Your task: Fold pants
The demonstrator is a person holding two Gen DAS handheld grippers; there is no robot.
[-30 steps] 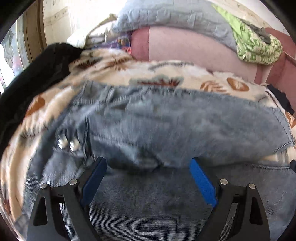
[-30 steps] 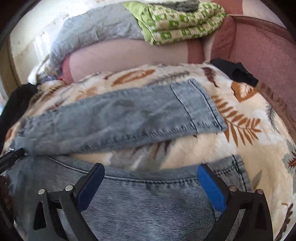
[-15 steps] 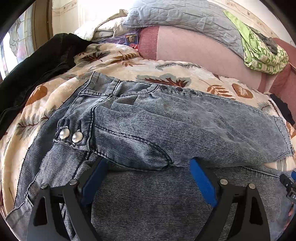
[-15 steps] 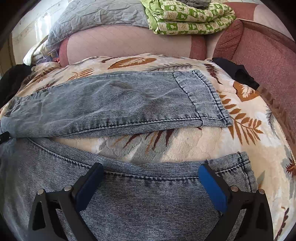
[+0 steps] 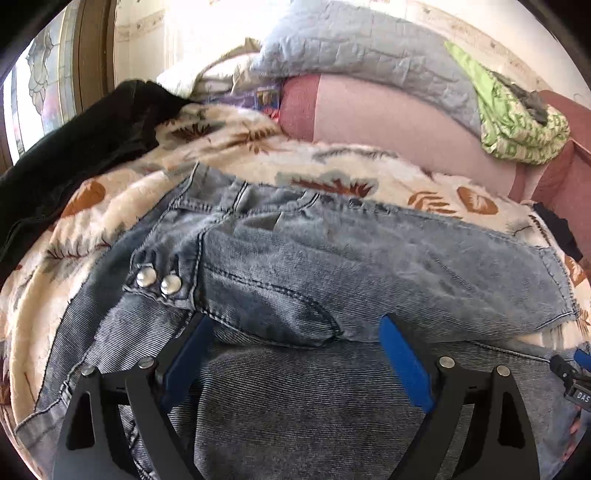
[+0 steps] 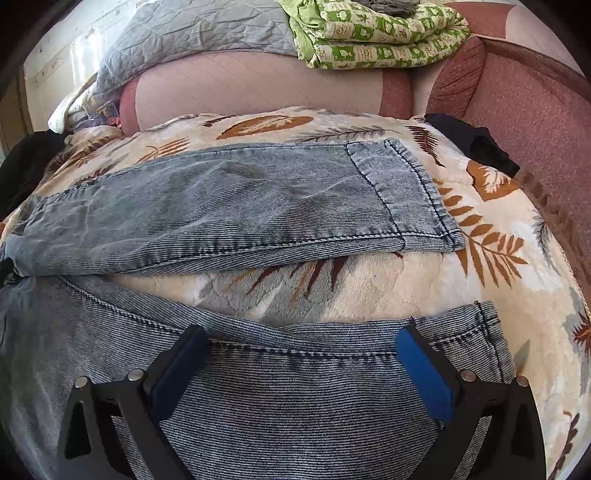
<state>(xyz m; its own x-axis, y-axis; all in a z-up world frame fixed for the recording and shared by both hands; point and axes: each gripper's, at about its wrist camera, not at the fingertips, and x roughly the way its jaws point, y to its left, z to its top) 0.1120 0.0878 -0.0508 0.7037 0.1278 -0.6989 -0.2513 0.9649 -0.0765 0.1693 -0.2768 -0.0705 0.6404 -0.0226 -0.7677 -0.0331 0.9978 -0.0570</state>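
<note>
So we've got the jeans (image 5: 332, 266) spread out on a leaf-print blanket (image 6: 480, 236) that covers a sofa seat. The waistband end with its two metal snaps (image 5: 159, 281) is off to the left in the left wrist view, and the two legs run out to the right, splitting apart so a strip of blanket shows between them. The far leg's hem (image 6: 417, 195) lies flat; the near leg's hem sits just beside our right gripper (image 6: 301, 343).

Our left gripper (image 5: 291, 332) has its fingers (image 5: 404, 365) spread wide, holding nothing, with the crotch area and near leg right under and between them. The right fingers (image 6: 424, 373) are wide open too, over the near leg's seam.

Further out: the pink sofa back (image 6: 258, 88), a grey quilt (image 5: 362, 48) and a folded green blanket (image 6: 376, 33) on top of it, a black garment (image 5: 74, 155) at left, and a window (image 5: 44, 92) behind that.
</note>
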